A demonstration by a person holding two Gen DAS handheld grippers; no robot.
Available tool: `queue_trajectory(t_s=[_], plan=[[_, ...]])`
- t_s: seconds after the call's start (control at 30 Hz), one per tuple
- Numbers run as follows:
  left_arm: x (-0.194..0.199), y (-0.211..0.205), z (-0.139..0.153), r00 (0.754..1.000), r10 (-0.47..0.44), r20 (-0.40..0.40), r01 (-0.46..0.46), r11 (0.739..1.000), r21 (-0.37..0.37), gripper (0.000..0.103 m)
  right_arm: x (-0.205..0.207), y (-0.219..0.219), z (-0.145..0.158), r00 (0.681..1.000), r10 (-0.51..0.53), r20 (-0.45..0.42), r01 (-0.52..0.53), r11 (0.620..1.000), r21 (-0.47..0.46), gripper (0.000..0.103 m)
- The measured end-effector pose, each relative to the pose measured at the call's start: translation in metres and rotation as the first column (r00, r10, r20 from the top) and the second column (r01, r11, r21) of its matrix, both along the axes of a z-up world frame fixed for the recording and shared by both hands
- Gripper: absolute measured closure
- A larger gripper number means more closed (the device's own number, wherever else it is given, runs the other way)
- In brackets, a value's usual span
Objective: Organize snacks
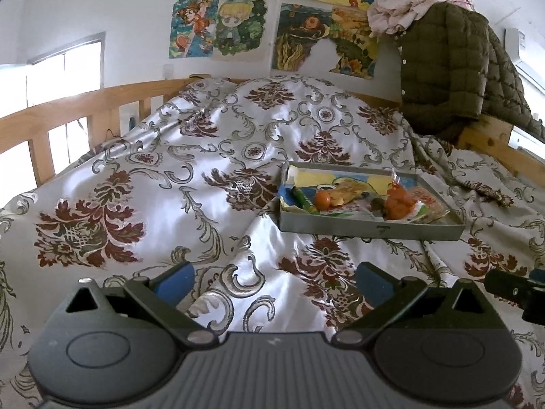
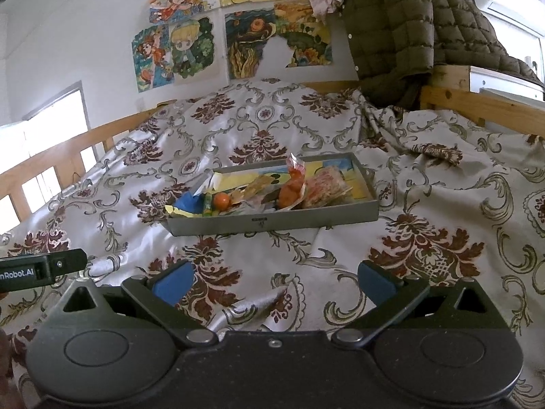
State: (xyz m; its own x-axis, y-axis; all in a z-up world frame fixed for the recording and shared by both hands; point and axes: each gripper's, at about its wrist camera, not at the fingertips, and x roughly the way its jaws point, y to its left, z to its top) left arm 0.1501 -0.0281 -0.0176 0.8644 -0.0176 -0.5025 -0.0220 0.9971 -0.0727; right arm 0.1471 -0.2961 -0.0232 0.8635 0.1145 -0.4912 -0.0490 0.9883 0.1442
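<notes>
A grey tray (image 1: 369,230) sits on the bed, right of centre in the left wrist view; in the right wrist view it (image 2: 272,221) is at centre. It holds several snacks: an orange fruit (image 1: 323,199) (image 2: 222,201), a green stick packet (image 1: 303,199), a bag of orange pieces (image 1: 396,204) (image 2: 293,192), and flat wrapped packets (image 2: 325,191). My left gripper (image 1: 274,281) is open and empty, short of the tray. My right gripper (image 2: 274,281) is open and empty, also short of the tray.
A patterned bedspread (image 1: 170,177) covers the bed. Wooden rails (image 1: 61,116) run along the left side and at the right (image 2: 477,102). A green quilted jacket (image 1: 453,64) hangs at the back right. Drawings (image 1: 279,27) are on the wall.
</notes>
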Motion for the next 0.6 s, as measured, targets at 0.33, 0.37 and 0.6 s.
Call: queue_trajectory(t_s=[0.33,0.37,0.6], plan=[[0.0013,0.0,-0.0052,1.0,-0.015,-0.001,0.015,1.0,0.013,0.0,0.0038,0.0028,-0.0064,1.0,0.009,-0.017,-0.009,1.0,-0.008,0.001],[0.0013,0.0001,-0.0058,1.0,-0.015,-0.002,0.015,1.0,0.013,0.0,0.0041,0.0037,-0.0072,1.0,0.012,-0.019,-0.012,1.0,-0.01,0.001],[0.0024,0.0012,-0.0102,1.0,-0.013,-0.016,0.014,1.0,0.01,0.0,0.0053,0.0063,-0.0096,0.999,0.025,-0.033,-0.026,0.999,-0.019,0.001]])
